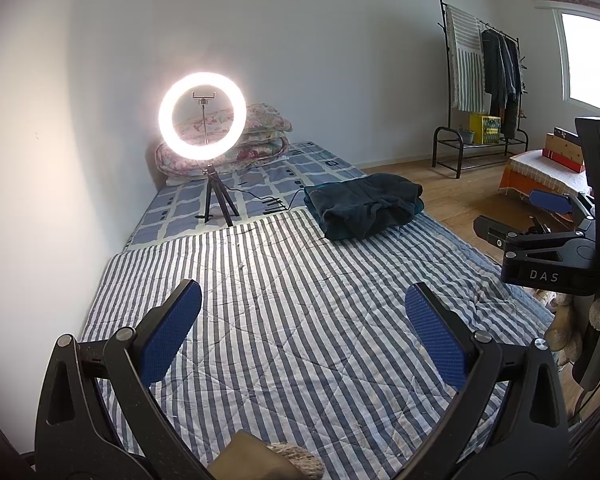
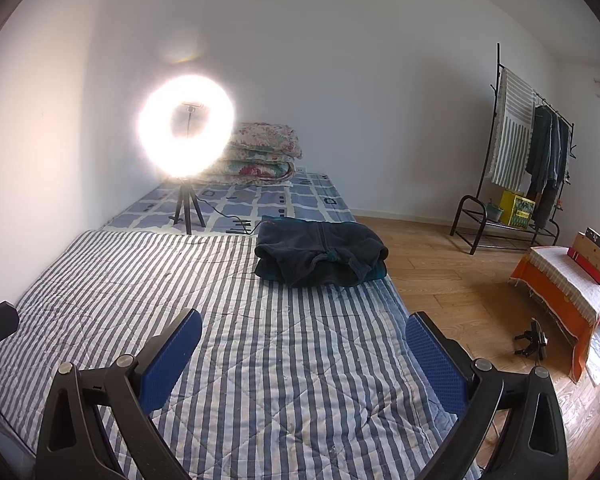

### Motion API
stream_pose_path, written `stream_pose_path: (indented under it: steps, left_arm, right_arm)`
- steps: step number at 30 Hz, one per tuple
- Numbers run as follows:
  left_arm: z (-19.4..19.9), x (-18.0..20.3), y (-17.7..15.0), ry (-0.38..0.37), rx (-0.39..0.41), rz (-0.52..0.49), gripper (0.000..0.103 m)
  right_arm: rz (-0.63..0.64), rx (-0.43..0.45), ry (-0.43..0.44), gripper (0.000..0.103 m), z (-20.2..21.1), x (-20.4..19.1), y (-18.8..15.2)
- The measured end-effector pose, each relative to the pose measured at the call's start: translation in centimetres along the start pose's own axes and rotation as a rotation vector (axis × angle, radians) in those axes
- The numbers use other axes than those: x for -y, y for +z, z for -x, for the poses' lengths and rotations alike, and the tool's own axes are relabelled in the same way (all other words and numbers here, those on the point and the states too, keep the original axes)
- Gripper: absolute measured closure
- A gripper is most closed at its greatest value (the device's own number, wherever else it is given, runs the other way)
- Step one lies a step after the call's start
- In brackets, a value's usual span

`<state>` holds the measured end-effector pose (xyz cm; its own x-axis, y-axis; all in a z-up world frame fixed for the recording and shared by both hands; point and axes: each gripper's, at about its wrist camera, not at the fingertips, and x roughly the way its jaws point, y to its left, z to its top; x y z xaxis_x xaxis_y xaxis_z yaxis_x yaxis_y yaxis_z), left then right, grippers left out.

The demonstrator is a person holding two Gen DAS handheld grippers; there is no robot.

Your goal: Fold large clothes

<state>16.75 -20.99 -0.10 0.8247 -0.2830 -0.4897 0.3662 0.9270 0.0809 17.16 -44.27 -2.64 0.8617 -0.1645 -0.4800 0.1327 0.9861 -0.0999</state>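
A dark teal garment (image 1: 364, 205) lies folded in a thick bundle on the striped quilt (image 1: 300, 320), near the bed's right edge; it also shows in the right wrist view (image 2: 320, 254). My left gripper (image 1: 303, 332) is open and empty, held above the quilt well short of the garment. My right gripper (image 2: 304, 356) is open and empty above the quilt (image 2: 260, 340), also short of the garment. The right gripper's body shows at the right edge of the left wrist view (image 1: 540, 240).
A lit ring light on a tripod (image 1: 202, 122) stands on the bed behind the quilt, its cable trailing toward the garment. Folded floral bedding (image 2: 260, 152) lies by the wall. A clothes rack (image 2: 520, 168) and an orange-draped stool (image 2: 560, 292) stand on the wood floor.
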Motion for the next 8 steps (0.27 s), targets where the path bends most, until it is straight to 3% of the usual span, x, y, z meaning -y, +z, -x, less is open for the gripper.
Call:
stream_pose_path:
  steps: [8]
  left_arm:
    - [0.08,-0.24,-0.02,0.02,0.009,0.006,0.0]
  right_arm:
    - [0.009,-0.001,0.003,0.0,-0.1,-0.07,-0.08]
